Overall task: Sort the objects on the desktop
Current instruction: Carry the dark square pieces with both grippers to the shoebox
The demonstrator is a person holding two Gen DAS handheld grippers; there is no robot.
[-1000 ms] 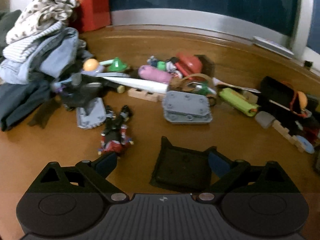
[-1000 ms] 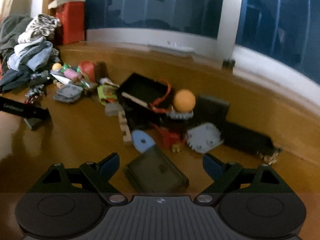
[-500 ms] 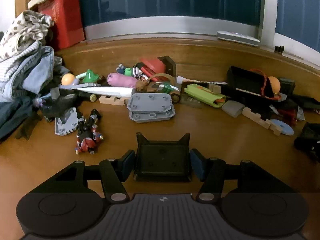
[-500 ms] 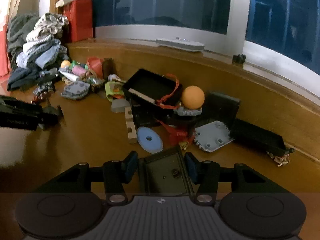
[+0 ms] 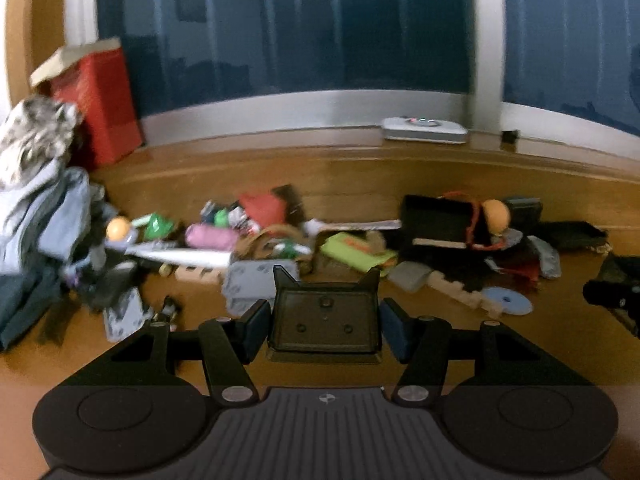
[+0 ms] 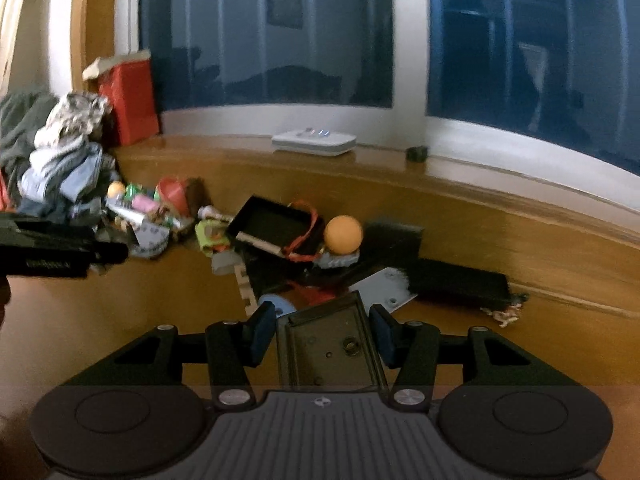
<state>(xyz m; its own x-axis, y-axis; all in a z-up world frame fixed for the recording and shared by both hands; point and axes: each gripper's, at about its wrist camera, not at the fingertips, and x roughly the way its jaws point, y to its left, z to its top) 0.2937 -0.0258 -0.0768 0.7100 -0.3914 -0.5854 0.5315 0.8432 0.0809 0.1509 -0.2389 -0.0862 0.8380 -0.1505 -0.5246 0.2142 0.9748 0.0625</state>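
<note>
Fingers of the left gripper (image 5: 324,326) are clamped on a dark tray (image 5: 325,322), one blue pad at each side wall; a second ago those fingers stood wide around it as it lay flat on the tabletop (image 5: 520,352). The right gripper (image 6: 322,334) shows the same change, its fingers now pinched on a second dark tray (image 6: 330,346) that earlier lay between open fingers. Both trays now sit higher in their frames with the clutter behind them, so they look lifted, though motion blur leaves that uncertain. For the sort, that means two containers are in hand and ready to be placed.

Left tray: open face toward the camera, two corner tabs pointing to the top of the frame, long axis across the frame. Right tray: long axis running away from the camera, far end skewed toward upper right.

Beyond, the toy pile (image 5: 248,240) fills centre left, and an orange ball (image 6: 343,235) sits mid-frame.
</note>
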